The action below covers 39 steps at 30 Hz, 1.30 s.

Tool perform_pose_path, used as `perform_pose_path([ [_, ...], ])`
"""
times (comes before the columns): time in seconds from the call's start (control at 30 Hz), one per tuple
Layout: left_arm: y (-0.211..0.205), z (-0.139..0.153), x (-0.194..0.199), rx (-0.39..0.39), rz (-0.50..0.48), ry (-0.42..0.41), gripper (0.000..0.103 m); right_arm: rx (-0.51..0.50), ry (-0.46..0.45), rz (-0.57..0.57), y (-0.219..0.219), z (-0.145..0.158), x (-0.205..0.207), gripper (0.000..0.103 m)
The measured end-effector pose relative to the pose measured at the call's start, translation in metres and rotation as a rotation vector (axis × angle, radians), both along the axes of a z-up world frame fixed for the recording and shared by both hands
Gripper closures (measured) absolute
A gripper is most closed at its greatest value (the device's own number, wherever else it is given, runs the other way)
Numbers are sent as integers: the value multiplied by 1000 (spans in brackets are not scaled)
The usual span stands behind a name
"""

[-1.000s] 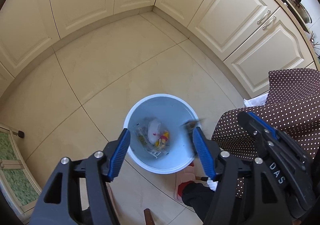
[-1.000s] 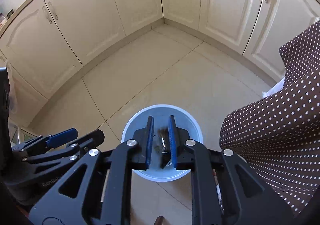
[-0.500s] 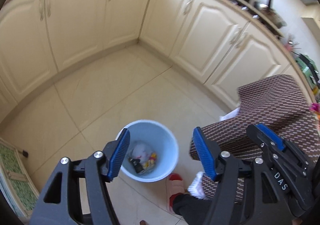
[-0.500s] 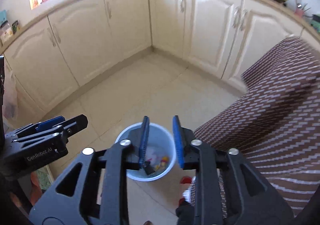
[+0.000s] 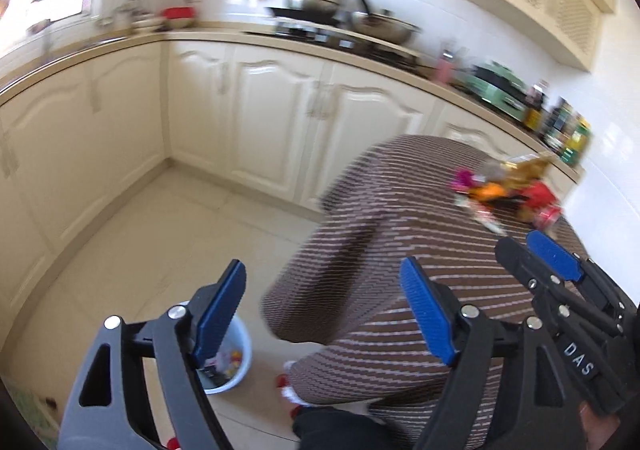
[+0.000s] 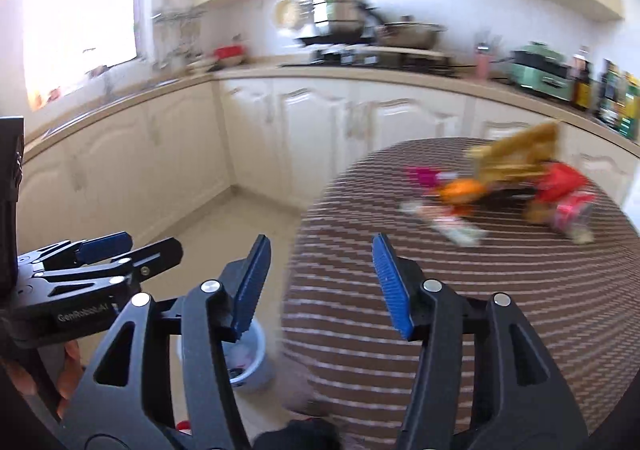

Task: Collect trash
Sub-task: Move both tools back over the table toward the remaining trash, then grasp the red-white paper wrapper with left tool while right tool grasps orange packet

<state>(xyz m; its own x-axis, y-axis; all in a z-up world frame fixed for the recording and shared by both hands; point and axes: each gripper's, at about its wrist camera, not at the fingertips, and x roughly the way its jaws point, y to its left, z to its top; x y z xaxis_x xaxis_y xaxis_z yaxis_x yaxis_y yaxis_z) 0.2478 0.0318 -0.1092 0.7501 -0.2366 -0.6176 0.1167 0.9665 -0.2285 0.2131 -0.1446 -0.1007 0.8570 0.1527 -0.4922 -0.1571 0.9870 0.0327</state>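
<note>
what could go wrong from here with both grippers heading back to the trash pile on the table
1. The trash pile is a tight jumble, so one grab could knock a neighbour off the near table edge.
2. The bin sits low on the floor beside the table, so a drop from up here could miss.
3. The left gripper and right gripper, jaws opening and empty, might collide.

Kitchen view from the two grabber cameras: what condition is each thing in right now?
Left gripper: jaws opening, nothing between them.
Right gripper: jaws opening, nothing between them.
Bin: upright on the floor, trash inside.
Trash pile: lying on the table, uncollected.
Table: covered by a brown patterned cloth.
Cabinet doors: closed.
</note>
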Motion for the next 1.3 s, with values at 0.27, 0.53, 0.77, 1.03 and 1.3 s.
perform_pose_path([
  [0.27,-115,4,39,-5,-124,79,24,5,1,-187,-129,7,0,48],
  [0.53,-187,-17,96,8,-134,186,24,19,73,-244,-197,-6,24,42],
  [0.77,-213,-30,130,65,-120,231,25,17,106,-234,-213,-9,50,41],
  [1.03,-214,-31,136,136,-147,211,65,26,140,-187,-199,-13,68,41],
  [1.3,-172,-23,127,46,-165,186,98,97,198,-85,-160,-15,89,41],
])
